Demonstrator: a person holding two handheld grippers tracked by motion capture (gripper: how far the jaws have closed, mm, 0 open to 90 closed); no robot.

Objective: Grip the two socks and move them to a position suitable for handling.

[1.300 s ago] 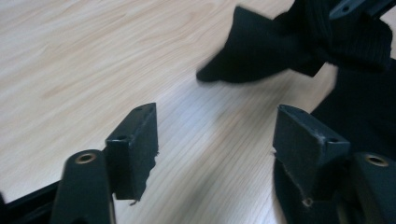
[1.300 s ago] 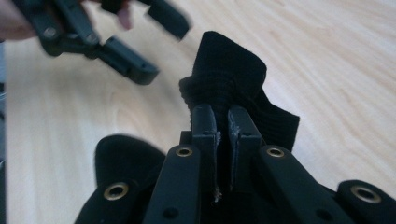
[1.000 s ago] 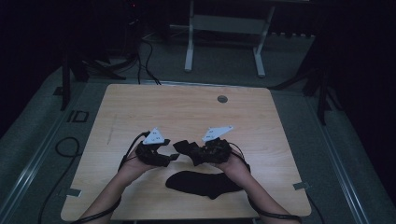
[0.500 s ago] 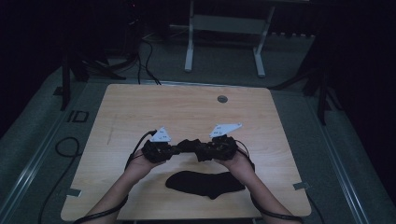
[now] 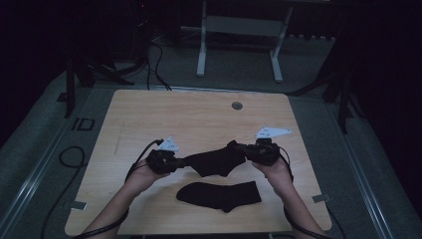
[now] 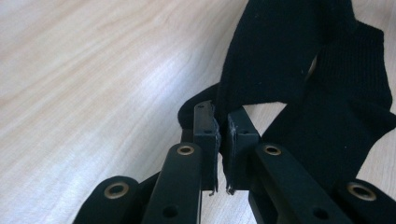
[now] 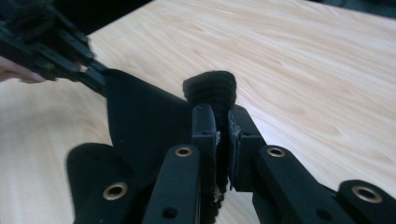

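From the high view: saw a black knitted sock stretched in the air between the left tongs and the right tongs, just above the near half of the pale wooden surface. Lay flat just nearer the person: a second black sock, apart from the first. Could not read the jaw gap from up there.

From the left gripper view: showed the left tongs pinched narrow on a thin edge of the black knitted sock, with little cloth between the pads. Hung down to the right in a dark fold, over bare wood. Judged a weak bite; might slip free under a harder pull from the other side.

From the right gripper view: showed the right tongs clamped on a thick bunch of the black knitted sock, a far fuller hold. Caught the left tongs farther off at the opposite end, and the cloth taut between. Risked, if the edge let go, dropping onto the second black sock and tangling the pair.
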